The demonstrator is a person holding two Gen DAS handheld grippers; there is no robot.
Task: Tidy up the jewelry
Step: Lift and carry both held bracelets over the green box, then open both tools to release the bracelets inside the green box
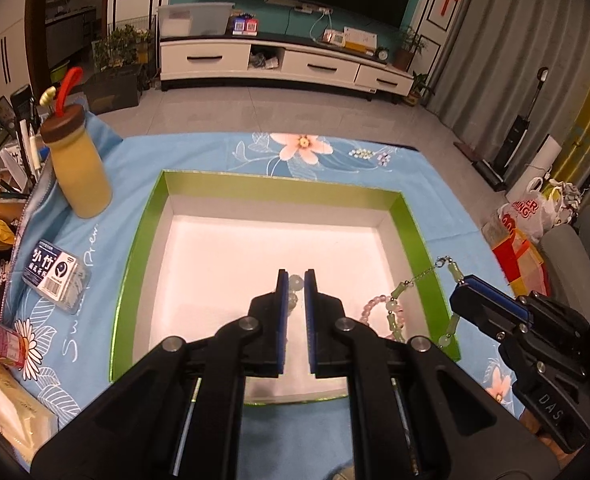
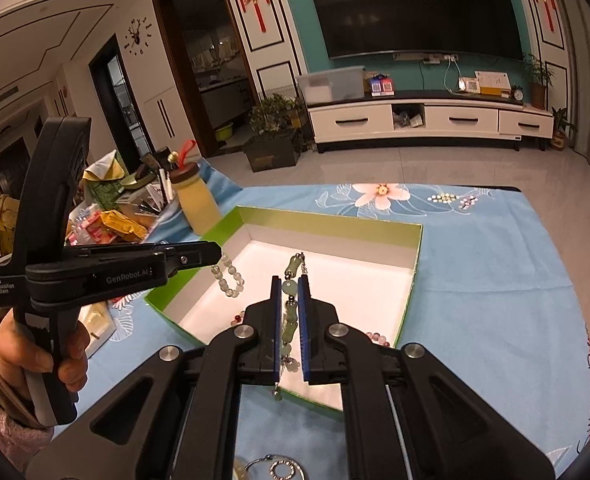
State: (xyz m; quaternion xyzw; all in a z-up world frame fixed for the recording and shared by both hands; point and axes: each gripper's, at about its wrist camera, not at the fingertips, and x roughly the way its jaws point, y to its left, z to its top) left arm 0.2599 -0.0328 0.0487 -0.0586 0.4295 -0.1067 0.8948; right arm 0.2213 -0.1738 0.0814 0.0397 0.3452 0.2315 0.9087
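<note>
Both grippers hang over the green-walled box (image 1: 411, 224) on the blue floral cloth (image 2: 495, 272). The left gripper (image 1: 296, 280) is clamped on a clear bead bracelet (image 2: 231, 276); the right gripper (image 2: 291, 284) is clamped on a jade bead bracelet (image 2: 291, 288); a pink bead bracelet (image 1: 375, 308) lies inside the box

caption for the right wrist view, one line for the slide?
Right gripper shut on a green bead bracelet above the green-walled box; left gripper holds a clear bead bracelet.
</note>
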